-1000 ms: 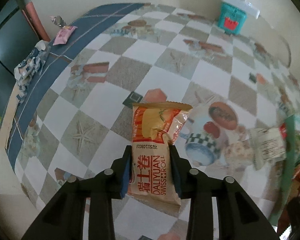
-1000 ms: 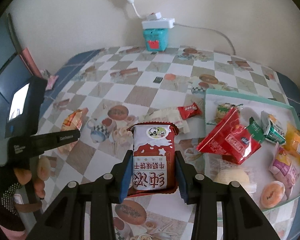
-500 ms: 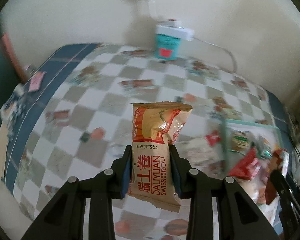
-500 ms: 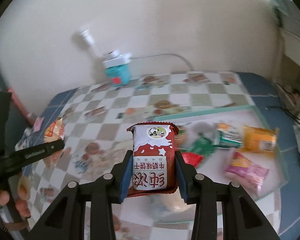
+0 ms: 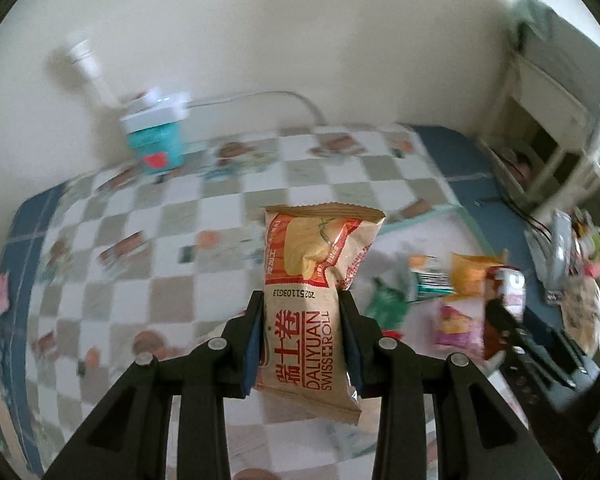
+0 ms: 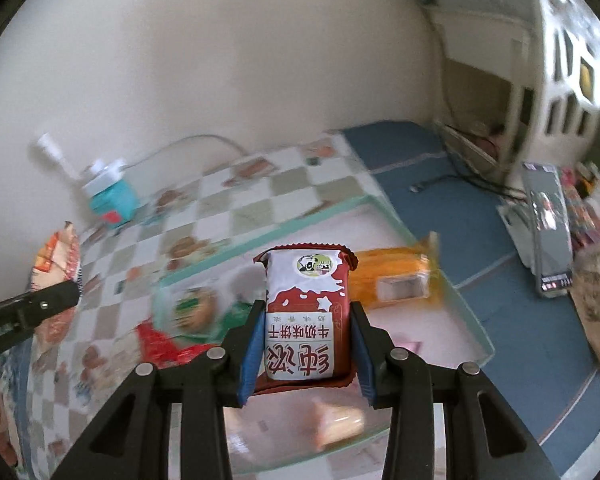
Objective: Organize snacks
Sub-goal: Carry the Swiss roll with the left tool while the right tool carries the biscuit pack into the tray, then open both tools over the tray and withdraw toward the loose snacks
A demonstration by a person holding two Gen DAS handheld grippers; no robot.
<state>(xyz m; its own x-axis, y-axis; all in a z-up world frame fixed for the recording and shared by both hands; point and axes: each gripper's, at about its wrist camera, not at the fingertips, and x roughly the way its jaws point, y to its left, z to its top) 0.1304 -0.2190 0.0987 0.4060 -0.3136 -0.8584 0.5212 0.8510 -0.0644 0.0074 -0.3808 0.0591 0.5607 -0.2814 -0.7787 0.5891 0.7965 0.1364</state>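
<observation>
My left gripper (image 5: pixel 302 312) is shut on an orange and tan Swiss roll packet (image 5: pixel 310 304), held in the air above the checkered table. My right gripper (image 6: pixel 306 320) is shut on a red and white milk biscuit packet (image 6: pixel 306 312), held above the teal-rimmed tray (image 6: pixel 292 220). The tray holds several snacks: an orange packet (image 6: pixel 392 276), a red packet (image 6: pixel 160 340), a round green-labelled one (image 6: pixel 192 308). In the left wrist view the tray (image 5: pixel 420 216) lies to the right with blurred snacks, and the right gripper with its packet (image 5: pixel 508 292) shows at the far right.
A teal box with a white power strip on it (image 5: pixel 156 140) stands at the back by the wall. A white cabinet (image 6: pixel 500 80) and clutter (image 6: pixel 572 216) sit to the right beyond the blue table border. The left gripper shows at the left edge (image 6: pixel 32 304).
Both grippers have swung right and up with their packets. The right one went from beside the tray to over it. The views are motion-blurred.
</observation>
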